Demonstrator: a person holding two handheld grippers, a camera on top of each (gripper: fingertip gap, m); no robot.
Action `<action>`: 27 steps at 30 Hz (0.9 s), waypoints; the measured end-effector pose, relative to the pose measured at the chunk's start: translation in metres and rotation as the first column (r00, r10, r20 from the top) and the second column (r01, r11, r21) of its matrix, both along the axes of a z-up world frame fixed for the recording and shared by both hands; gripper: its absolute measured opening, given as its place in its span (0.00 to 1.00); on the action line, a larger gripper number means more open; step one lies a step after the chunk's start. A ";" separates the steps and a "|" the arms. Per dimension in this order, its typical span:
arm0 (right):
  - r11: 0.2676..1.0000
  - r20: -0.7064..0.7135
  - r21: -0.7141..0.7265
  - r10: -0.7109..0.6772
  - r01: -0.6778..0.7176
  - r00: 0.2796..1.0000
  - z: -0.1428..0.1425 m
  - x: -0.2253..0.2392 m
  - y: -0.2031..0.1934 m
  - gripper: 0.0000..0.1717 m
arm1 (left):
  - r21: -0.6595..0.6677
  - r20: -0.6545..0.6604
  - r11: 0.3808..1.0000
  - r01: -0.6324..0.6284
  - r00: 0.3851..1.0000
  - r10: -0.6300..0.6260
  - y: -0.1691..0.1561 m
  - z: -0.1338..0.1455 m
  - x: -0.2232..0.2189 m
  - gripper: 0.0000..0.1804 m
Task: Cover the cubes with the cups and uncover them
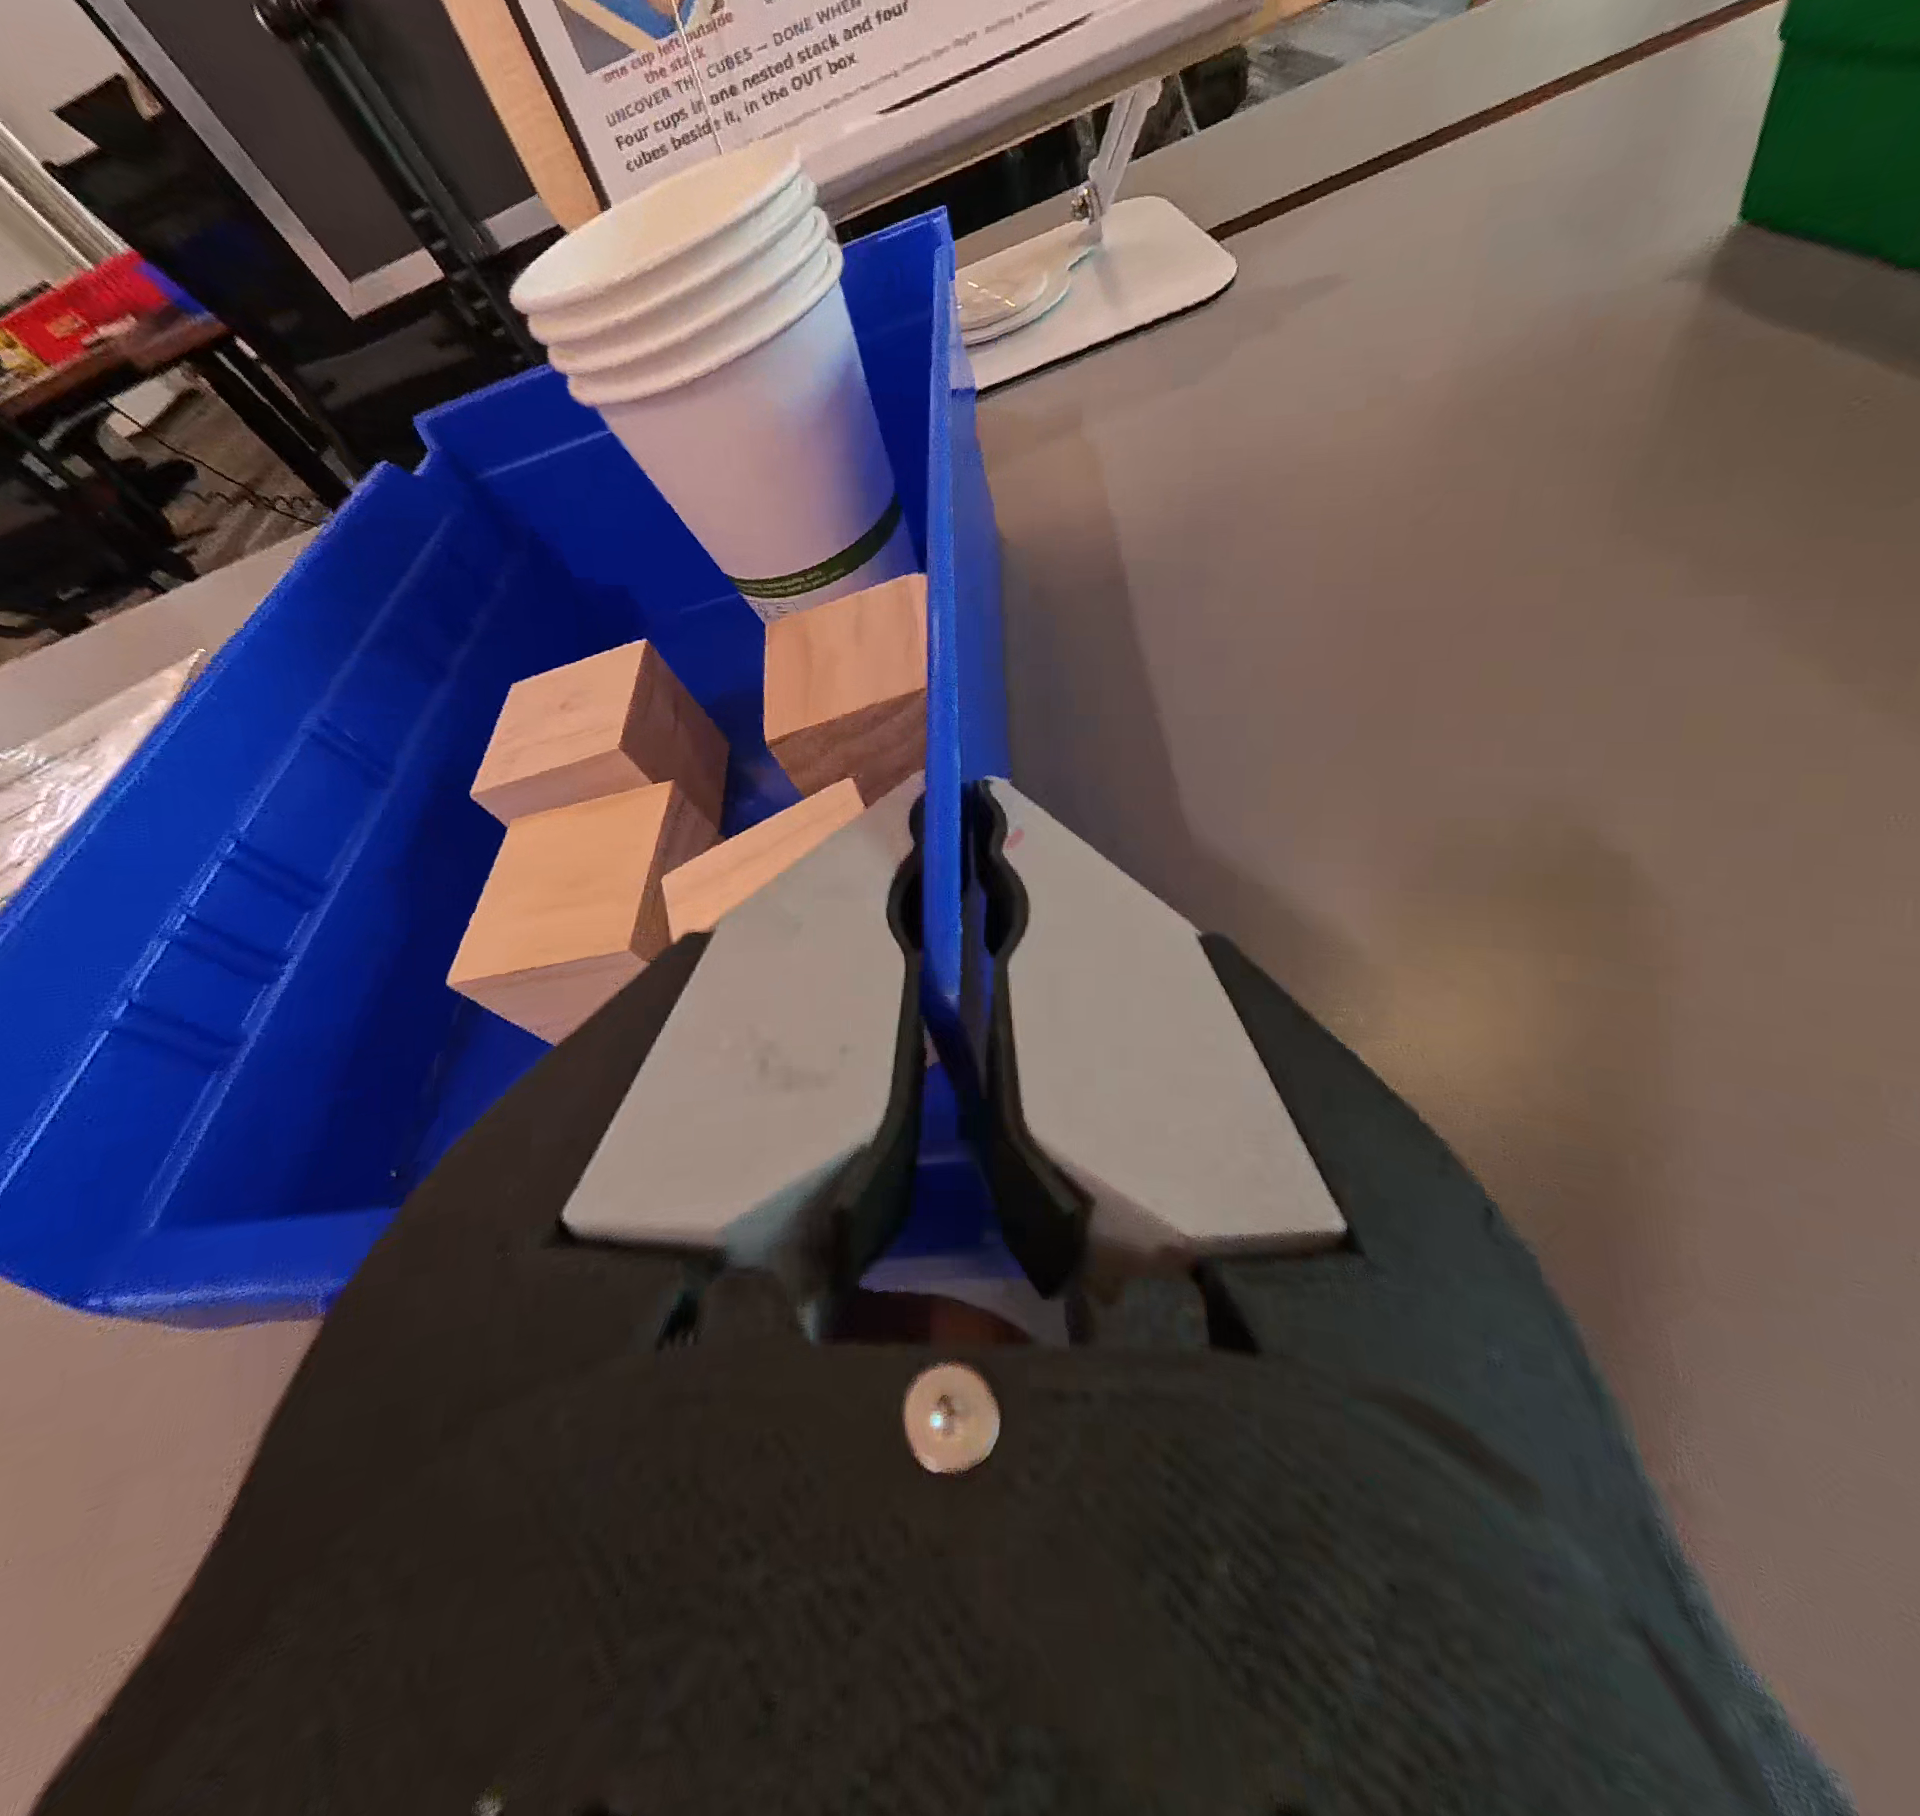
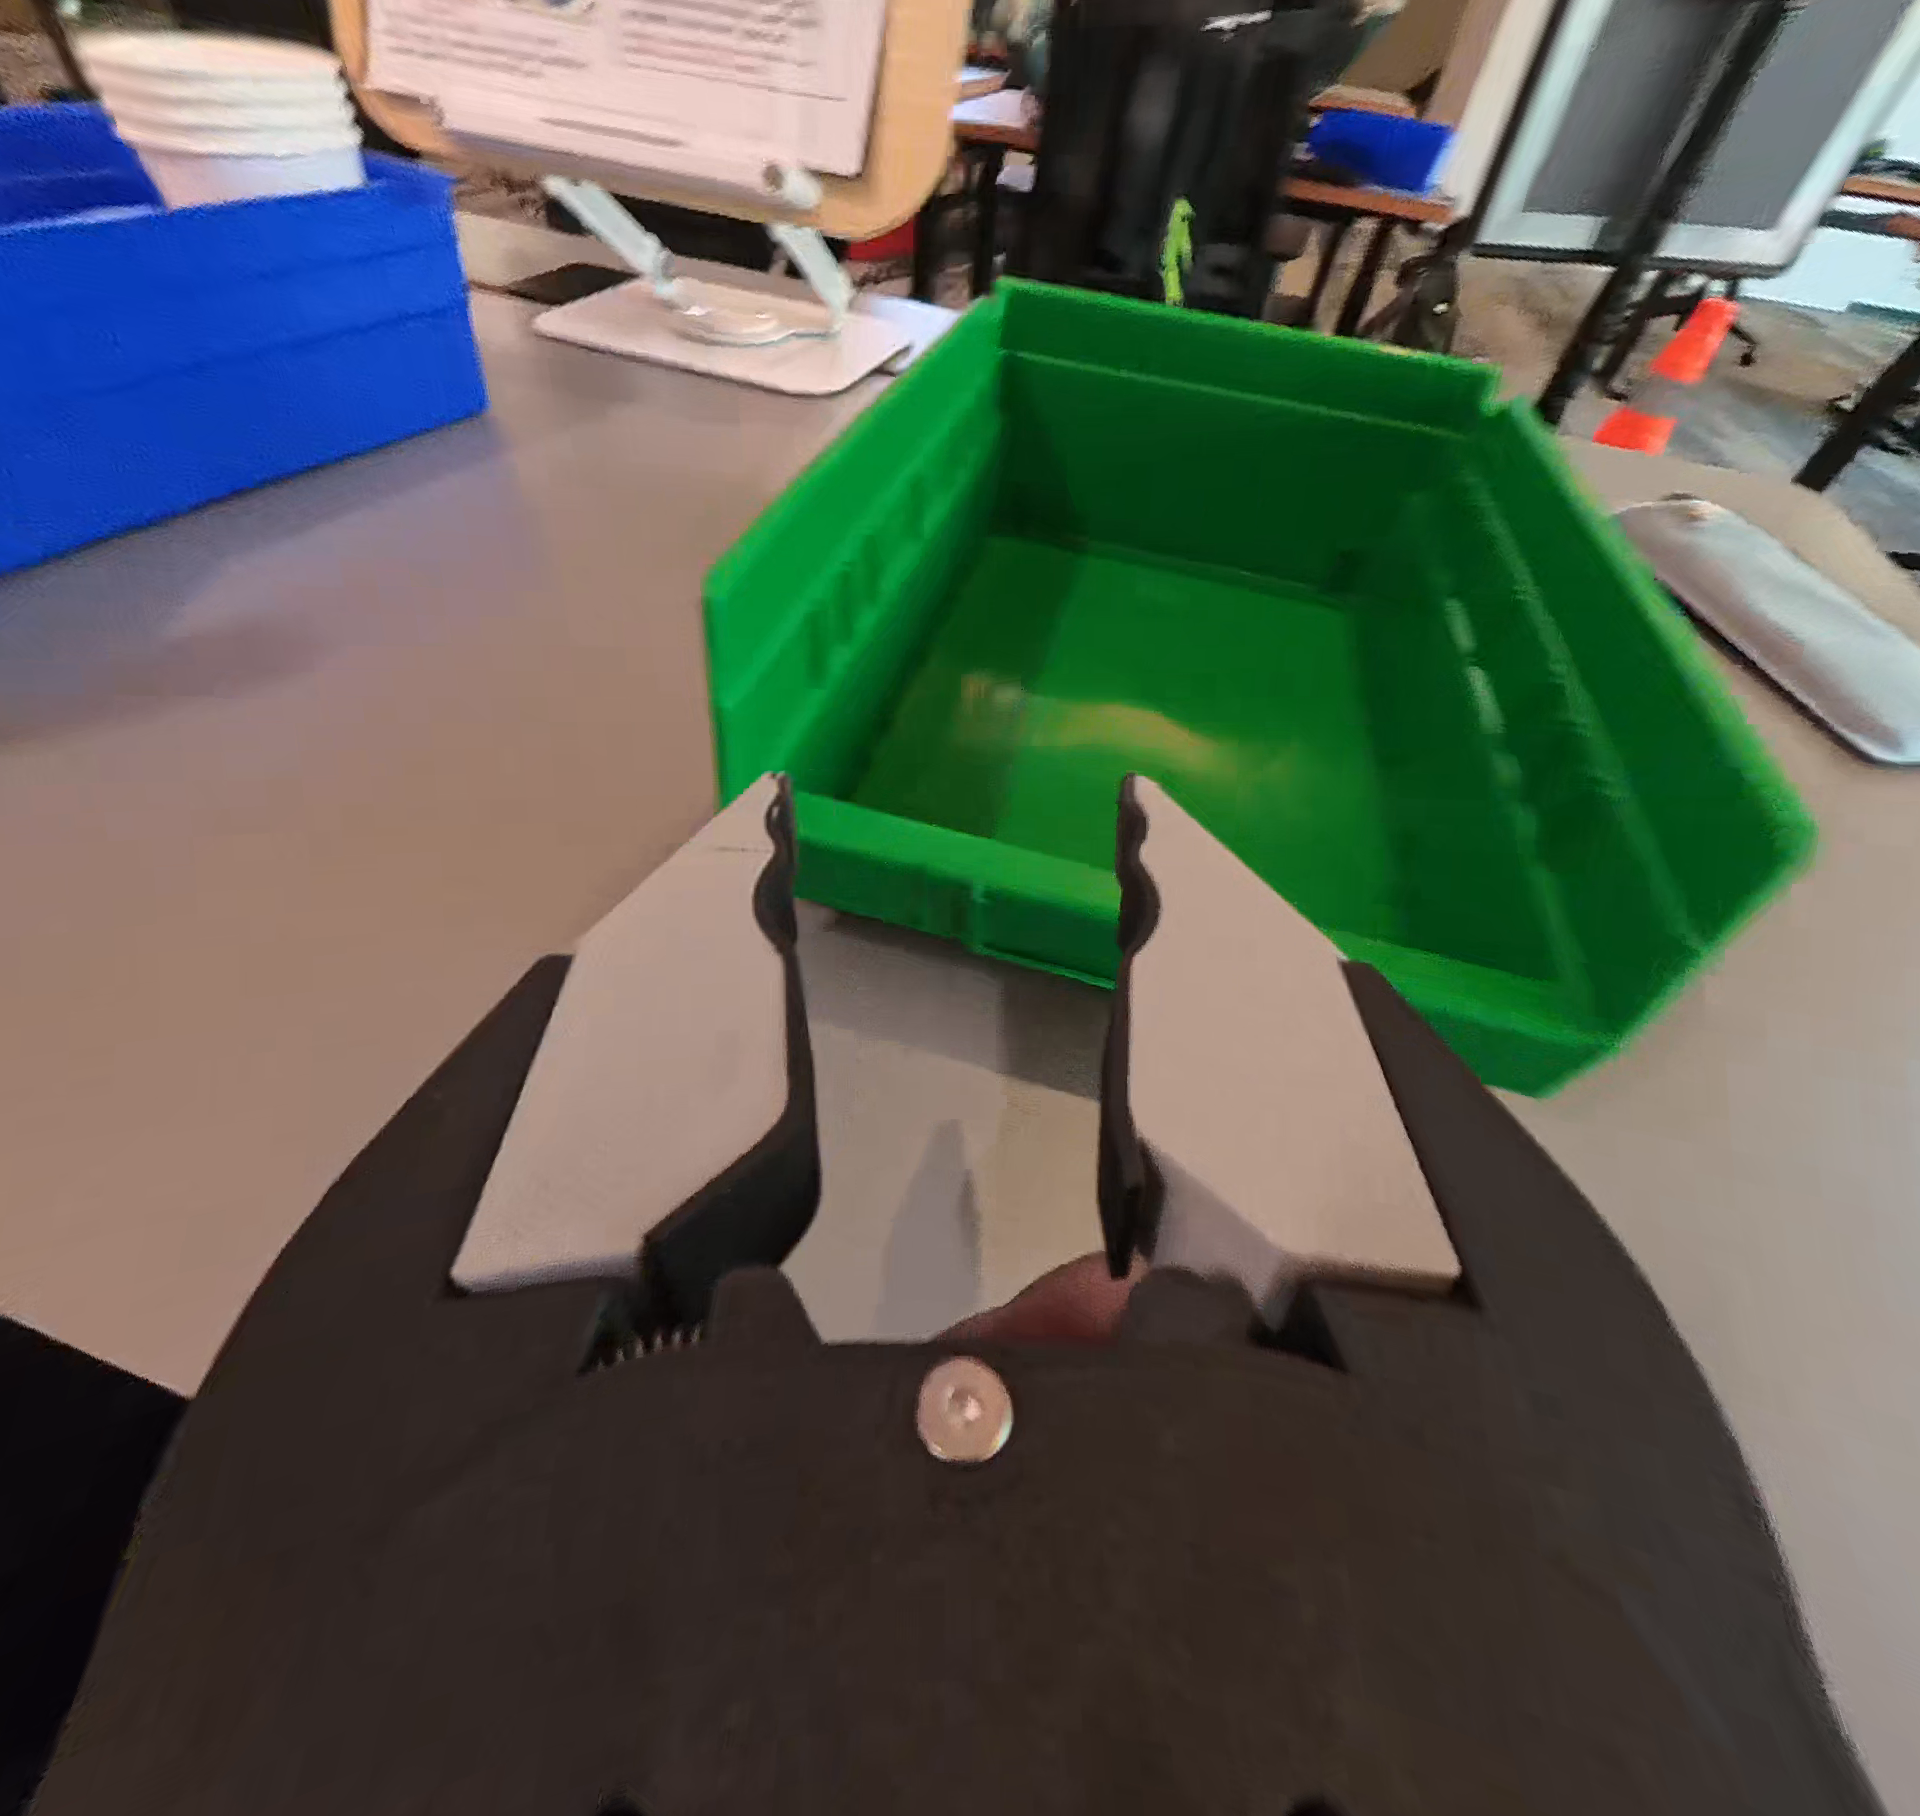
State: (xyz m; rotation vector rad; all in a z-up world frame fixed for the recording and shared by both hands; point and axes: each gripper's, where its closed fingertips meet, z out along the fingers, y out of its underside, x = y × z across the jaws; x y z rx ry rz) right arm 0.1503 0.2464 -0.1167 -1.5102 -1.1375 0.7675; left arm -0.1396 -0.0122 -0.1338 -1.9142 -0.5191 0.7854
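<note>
In the left wrist view my left gripper (image 1: 951,831) is shut on the right wall of the blue bin (image 1: 940,623), one pad inside and one outside. The bin holds several wooden cubes (image 1: 592,727) and a nested stack of white paper cups (image 1: 717,384) leaning at its far end. In the right wrist view my right gripper (image 2: 954,810) is open with nothing between its pads, just in front of the low front wall of an empty green bin (image 2: 1143,686). The blue bin (image 2: 229,353) and the cup stack (image 2: 229,125) show at the far left.
The bins stand on a grey table (image 1: 1455,727). An instruction sheet on a white stand (image 1: 1101,270) stands at the back between the bins. A grey flat pouch (image 2: 1787,623) lies right of the green bin. Crinkled clear plastic (image 1: 73,758) lies left of the blue bin.
</note>
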 end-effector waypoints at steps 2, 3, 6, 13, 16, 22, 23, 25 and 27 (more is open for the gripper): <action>1.000 0.027 0.017 0.019 -0.020 0.999 -0.006 -0.015 -0.014 0.33 | 0.012 -0.002 1.000 -0.012 1.000 0.012 -0.010 0.001 0.003 0.02; 0.999 0.027 0.025 0.036 -0.036 0.999 -0.006 -0.023 -0.022 0.33 | 0.018 -0.001 1.000 -0.023 1.000 0.023 -0.017 0.001 0.006 0.02; 0.994 0.017 0.070 0.083 -0.084 0.996 -0.002 -0.050 -0.042 0.35 | 0.006 -0.004 0.997 -0.079 0.997 0.079 -0.038 0.001 0.008 0.02; 0.970 0.274 0.231 -0.139 0.075 0.952 -0.035 -0.072 0.009 0.02 | -0.009 -0.025 0.996 -0.092 0.995 0.092 -0.068 0.000 -0.022 0.02; 0.965 0.241 0.210 -0.207 0.157 0.948 -0.035 -0.049 0.042 0.05 | -0.007 -0.002 0.999 -0.054 0.999 0.054 -0.075 -0.001 -0.035 0.02; 0.938 0.228 0.216 -0.318 0.271 0.920 -0.035 -0.008 0.077 0.06 | 0.009 -0.016 0.995 -0.095 0.995 0.095 -0.078 0.001 -0.048 0.03; 0.934 0.228 0.226 -0.327 0.277 0.917 -0.034 -0.006 0.079 0.05 | 0.019 -0.031 0.994 -0.105 0.994 0.106 -0.079 0.002 -0.047 0.05; 0.933 0.233 0.248 -0.318 0.260 0.919 -0.035 -0.005 0.079 0.03 | 0.036 -0.043 0.995 -0.092 0.995 0.094 -0.078 0.002 -0.039 0.10; 0.938 0.266 0.263 -0.295 0.225 0.918 -0.039 -0.004 0.080 0.04 | 0.059 -0.041 0.995 -0.084 0.995 0.087 -0.080 0.003 -0.034 0.12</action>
